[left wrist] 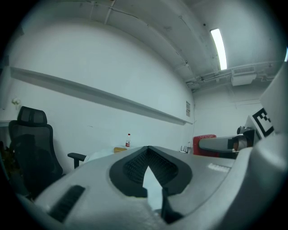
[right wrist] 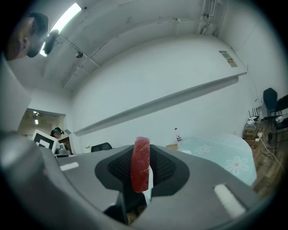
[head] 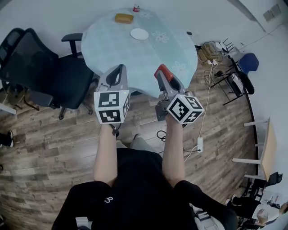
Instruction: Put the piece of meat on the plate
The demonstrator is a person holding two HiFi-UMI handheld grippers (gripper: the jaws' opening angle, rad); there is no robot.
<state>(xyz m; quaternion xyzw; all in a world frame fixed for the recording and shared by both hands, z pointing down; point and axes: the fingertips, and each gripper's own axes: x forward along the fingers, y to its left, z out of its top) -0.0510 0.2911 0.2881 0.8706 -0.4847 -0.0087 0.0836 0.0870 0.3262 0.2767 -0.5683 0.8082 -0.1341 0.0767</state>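
Note:
A red piece of meat [right wrist: 140, 164] stands upright between the pads of my right gripper [right wrist: 142, 153], which is shut on it. From the head view the meat [head: 161, 70] shows red at that gripper's tip, level over the near edge of the round table [head: 112, 40]. The small white plate [head: 139, 33] lies toward the table's far side, well ahead of both grippers; it is also in the right gripper view [right wrist: 186, 152]. My left gripper [head: 119, 68] hovers beside the right one at the table's near edge, its pads [left wrist: 135, 164] meeting at the tips with nothing between them.
On the pale blue flowered cloth a yellow-brown block [head: 124, 18] and a small red-labelled bottle [head: 136, 8] stand beyond the plate. A black office chair [head: 40, 67] is left of the table. Cables and a power strip [head: 200, 144] lie on the wooden floor at right.

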